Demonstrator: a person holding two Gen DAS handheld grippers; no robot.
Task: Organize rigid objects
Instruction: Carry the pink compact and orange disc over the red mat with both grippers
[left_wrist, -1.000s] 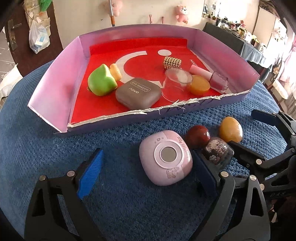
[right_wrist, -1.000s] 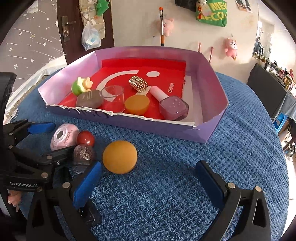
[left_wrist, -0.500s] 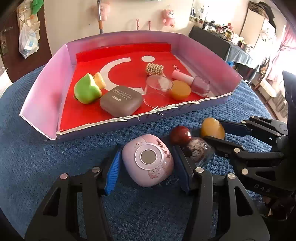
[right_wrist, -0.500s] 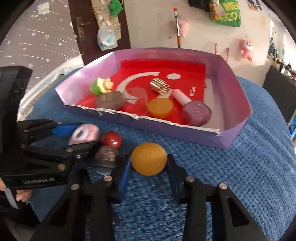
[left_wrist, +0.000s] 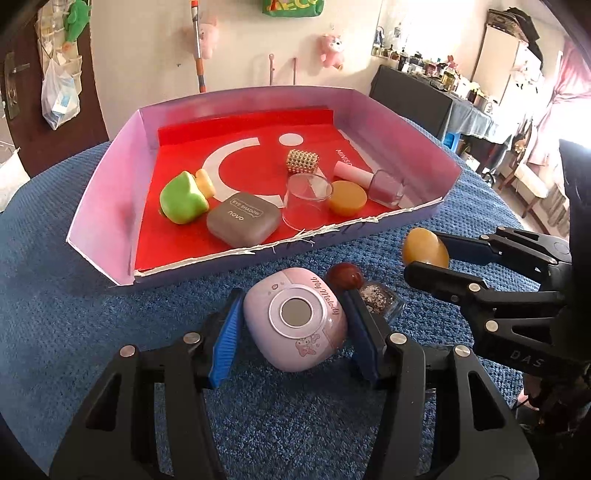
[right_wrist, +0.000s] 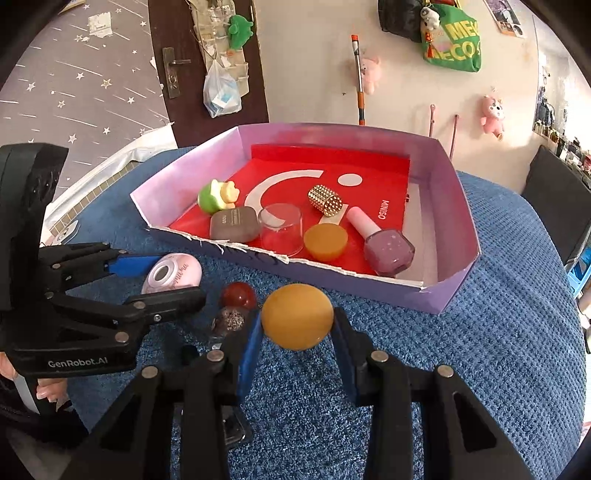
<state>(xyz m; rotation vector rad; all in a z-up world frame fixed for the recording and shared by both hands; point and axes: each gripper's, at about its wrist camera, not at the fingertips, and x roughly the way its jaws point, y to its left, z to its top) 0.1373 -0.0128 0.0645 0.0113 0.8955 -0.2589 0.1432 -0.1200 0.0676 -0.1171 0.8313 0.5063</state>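
Observation:
My left gripper is shut on a pink rounded compact marked with a cartoon, lifted slightly over the blue cloth; the same compact shows in the right wrist view. My right gripper is shut on an orange ball, which appears as the orange ball at the right of the left wrist view. A dark red ball and a glittery bottle lie between the two grippers. Just beyond stands the purple cardboard tray with a red floor.
In the tray lie a green toy, a grey eye-shadow case, a clear cup, an orange puck, a pink nail-polish bottle and a gold studded cylinder. Blue cloth covers the round table.
Both grippers closed, the left on the pink compact and the right on the orange ball, and both have tipped up a little with their loads.

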